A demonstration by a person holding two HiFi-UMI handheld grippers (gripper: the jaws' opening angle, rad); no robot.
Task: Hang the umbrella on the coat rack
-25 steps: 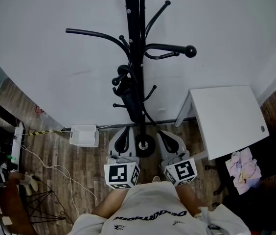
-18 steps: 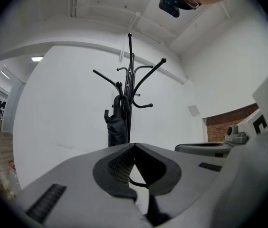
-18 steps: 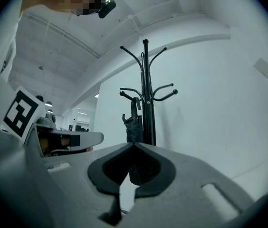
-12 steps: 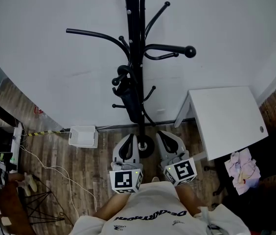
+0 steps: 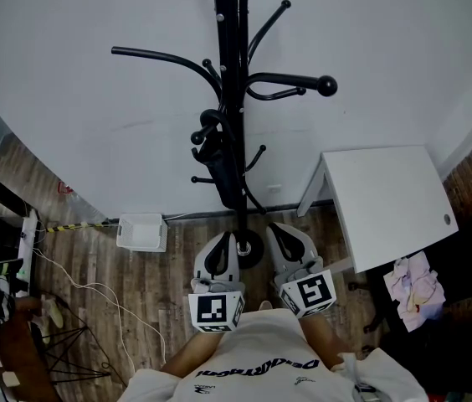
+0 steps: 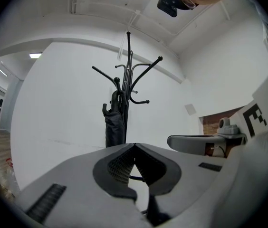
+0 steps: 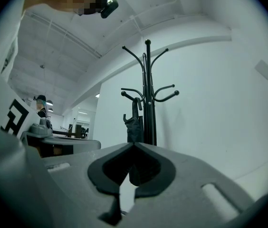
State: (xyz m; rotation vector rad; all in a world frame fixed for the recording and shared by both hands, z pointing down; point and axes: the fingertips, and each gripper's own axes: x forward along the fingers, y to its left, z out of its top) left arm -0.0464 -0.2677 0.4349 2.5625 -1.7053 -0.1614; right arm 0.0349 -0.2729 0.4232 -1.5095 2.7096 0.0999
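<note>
A black folded umbrella [image 5: 219, 162] hangs by its hooked handle from a low peg of the black coat rack [image 5: 233, 74], close against the pole. The left gripper view shows the umbrella [image 6: 114, 125] on the coat rack [image 6: 128, 80] against the white wall; in the right gripper view the umbrella [image 7: 135, 122] hangs left of the coat rack's pole [image 7: 148, 94]. My left gripper [image 5: 222, 243] and right gripper [image 5: 284, 239] are held side by side near the rack's base [image 5: 247, 248], both shut and empty, well short of the umbrella.
A white table [image 5: 387, 203] stands right of the rack, with crumpled cloth [image 5: 416, 283] on the floor beside it. A white box [image 5: 143, 231] and cables [image 5: 94, 287] lie on the wooden floor at left. A white wall is behind the rack.
My left gripper has drawn back and lower towards the person's body and a little to the right. The right gripper and the umbrella have not moved.
</note>
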